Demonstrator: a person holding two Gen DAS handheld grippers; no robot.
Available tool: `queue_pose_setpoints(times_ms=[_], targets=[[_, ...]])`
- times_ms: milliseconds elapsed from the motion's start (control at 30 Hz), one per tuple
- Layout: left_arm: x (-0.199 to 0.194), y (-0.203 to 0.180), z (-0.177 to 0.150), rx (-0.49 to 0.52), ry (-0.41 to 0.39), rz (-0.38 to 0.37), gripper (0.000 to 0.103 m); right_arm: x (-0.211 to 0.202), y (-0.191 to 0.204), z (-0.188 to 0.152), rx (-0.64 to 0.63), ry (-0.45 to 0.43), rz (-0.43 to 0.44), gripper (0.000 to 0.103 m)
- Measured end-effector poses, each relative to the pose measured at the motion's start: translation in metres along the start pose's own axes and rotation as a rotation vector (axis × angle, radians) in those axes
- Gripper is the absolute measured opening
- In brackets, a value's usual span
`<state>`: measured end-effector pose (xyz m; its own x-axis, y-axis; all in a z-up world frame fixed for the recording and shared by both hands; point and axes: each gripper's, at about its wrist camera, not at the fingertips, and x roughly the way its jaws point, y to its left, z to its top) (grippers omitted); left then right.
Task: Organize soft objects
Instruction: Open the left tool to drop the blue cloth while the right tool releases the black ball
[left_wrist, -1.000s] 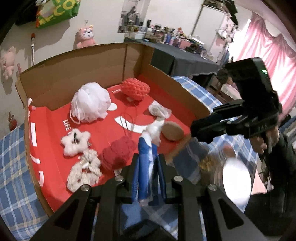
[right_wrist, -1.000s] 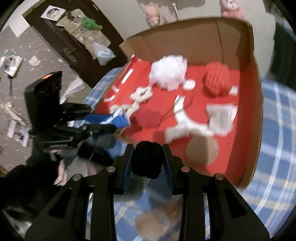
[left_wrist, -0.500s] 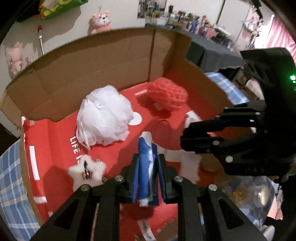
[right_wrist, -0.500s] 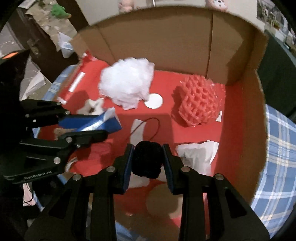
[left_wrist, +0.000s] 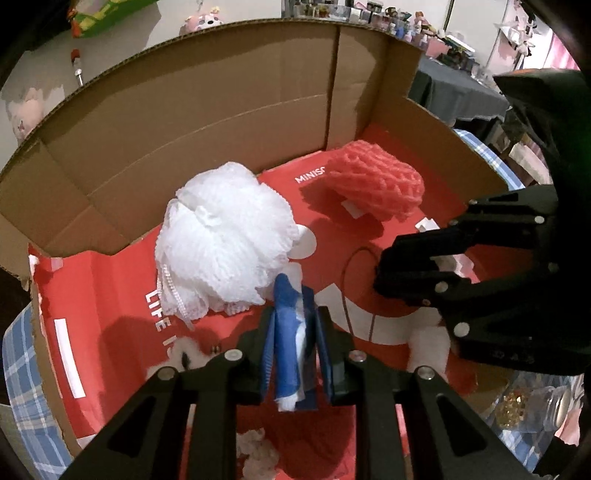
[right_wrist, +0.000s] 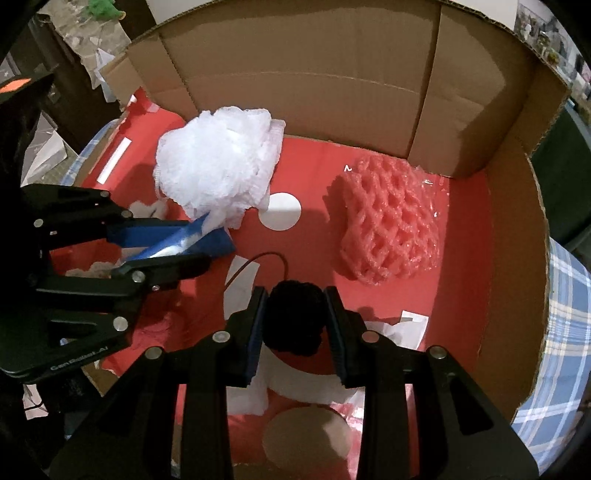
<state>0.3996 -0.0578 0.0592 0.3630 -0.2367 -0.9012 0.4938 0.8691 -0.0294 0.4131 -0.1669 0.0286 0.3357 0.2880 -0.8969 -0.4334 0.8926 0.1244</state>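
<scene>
My left gripper is shut on a blue and white soft packet and holds it over the red floor of the cardboard box, just in front of the white mesh puff. It also shows in the right wrist view, with the packet. My right gripper is shut on a black fuzzy ball above the box's middle. In the left wrist view the right gripper is at the right. A red foam net lies at the back right of the box.
The box has tall cardboard walls at the back and right. On its floor lie a white star-shaped fluffy piece, white crumpled paper, a tan round pad and a thin dark cord. Blue plaid cloth surrounds the box.
Both grippers have moved forward, deeper into the box, each still holding its object. The white puff and red net are nearer in both views.
</scene>
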Motion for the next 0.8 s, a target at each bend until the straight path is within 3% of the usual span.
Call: queue_pose_setpoints(times_ms=[167, 367, 400, 433, 467, 667, 800], targets=[[-0.001, 0.005, -0.002, -0.003, 0.006, 0.006, 0.029, 0.005, 0.002, 0.000, -0.016, 0.015, -0.015, 0.030], [-0.007, 0.011, -0.003, -0.027, -0.019, 0.003, 0.051, 0.000, 0.003, 0.000, -0.009, 0.001, -0.021, 0.032], [-0.010, 0.011, -0.003, -0.032, -0.026, 0.005, 0.055, -0.001, 0.003, -0.001, -0.007, -0.002, -0.023, 0.038], [-0.013, 0.011, -0.004, -0.036, -0.032, 0.006, 0.058, -0.003, 0.004, -0.001, -0.006, -0.009, -0.029, 0.053], [-0.016, 0.012, -0.004, -0.040, -0.037, 0.005, 0.058, -0.003, 0.006, 0.000, -0.006, -0.019, -0.036, 0.059], [-0.033, 0.018, -0.014, -0.066, -0.070, 0.025, 0.070, -0.014, 0.007, -0.003, 0.006, -0.042, -0.087, 0.060], [-0.048, 0.016, -0.023, -0.089, -0.096, 0.051, 0.083, -0.030, 0.008, -0.010, 0.038, -0.057, -0.121, 0.061]])
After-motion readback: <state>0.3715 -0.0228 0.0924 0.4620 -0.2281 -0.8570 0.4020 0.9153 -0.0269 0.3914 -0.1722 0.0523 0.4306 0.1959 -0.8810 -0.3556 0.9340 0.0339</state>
